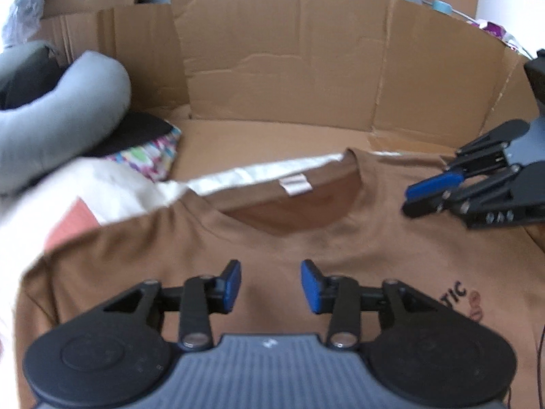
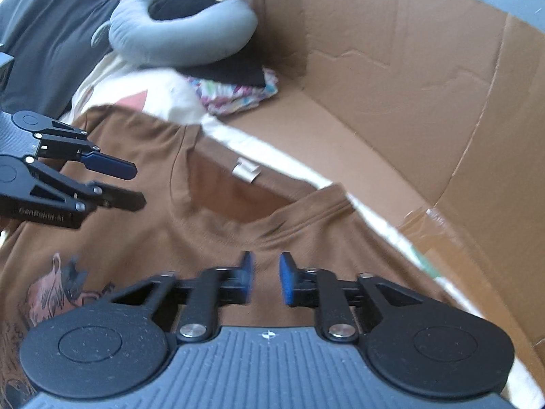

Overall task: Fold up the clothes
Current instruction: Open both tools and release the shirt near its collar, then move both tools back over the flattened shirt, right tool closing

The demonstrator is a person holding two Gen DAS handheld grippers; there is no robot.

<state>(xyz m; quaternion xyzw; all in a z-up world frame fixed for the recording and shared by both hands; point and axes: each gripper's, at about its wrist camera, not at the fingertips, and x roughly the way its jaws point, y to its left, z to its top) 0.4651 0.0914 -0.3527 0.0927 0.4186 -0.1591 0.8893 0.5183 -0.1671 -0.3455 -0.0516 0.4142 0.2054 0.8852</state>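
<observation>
On a cardboard-lined surface, walled at the far side by flattened cardboard panels (image 1: 272, 61), a brown T-shirt (image 1: 272, 245) lies spread face up, its neckline toward the far side with a white label (image 1: 295, 184) showing inside the collar. Folding looks barely started: the shoulders and chest lie open and flat, with no fold visible, so the sleeves and body all seem left to do. The fabric is soft and lightly wrinkled near the collar, with a printed graphic (image 2: 54, 289) and dark lettering on the chest, partly cut off. The left gripper (image 1: 270, 286) hovers over the near left shoulder area, its blue pads partly apart with nothing between them. The right gripper (image 2: 265, 277) sits over the right side just near the collar, jaws also partly apart and empty. At far left rest a grey neck pillow (image 2: 184, 34), a folded multicoloured cloth (image 2: 238, 97) and a cream garment (image 1: 112, 191) under the shirt's edge.
</observation>
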